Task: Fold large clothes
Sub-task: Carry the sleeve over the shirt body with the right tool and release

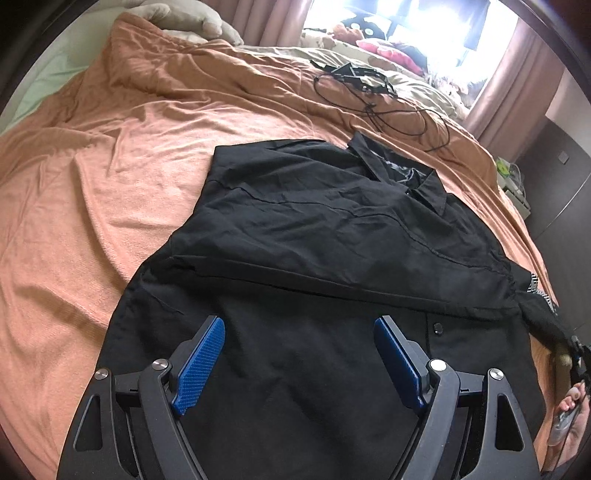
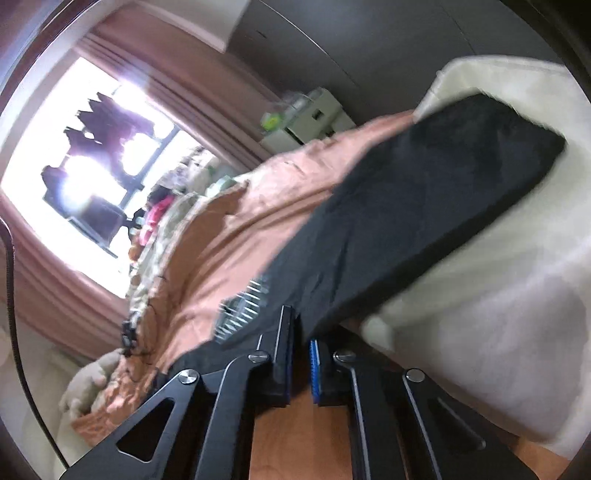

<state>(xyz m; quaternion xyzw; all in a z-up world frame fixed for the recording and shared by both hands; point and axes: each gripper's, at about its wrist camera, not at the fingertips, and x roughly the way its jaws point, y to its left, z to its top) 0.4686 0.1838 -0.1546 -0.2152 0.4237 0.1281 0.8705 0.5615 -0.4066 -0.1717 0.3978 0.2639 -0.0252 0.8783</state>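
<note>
Shirt (image 1: pixel 314 236) black, on orange bedspread (image 1: pixel 92 177); left gripper (image 1: pixel 299 328) spread wide above; right gripper (image 2: pixel 301 332) apparently pinching shirt edge.

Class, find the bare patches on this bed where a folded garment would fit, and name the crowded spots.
Free: the orange bedspread left of the black shirt, up to the pillow. Crowded: beyond the collar, black cables; by the window, stuffed toys.

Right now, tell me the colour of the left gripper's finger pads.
Blue pads, clearest in the left wrist view.
</note>
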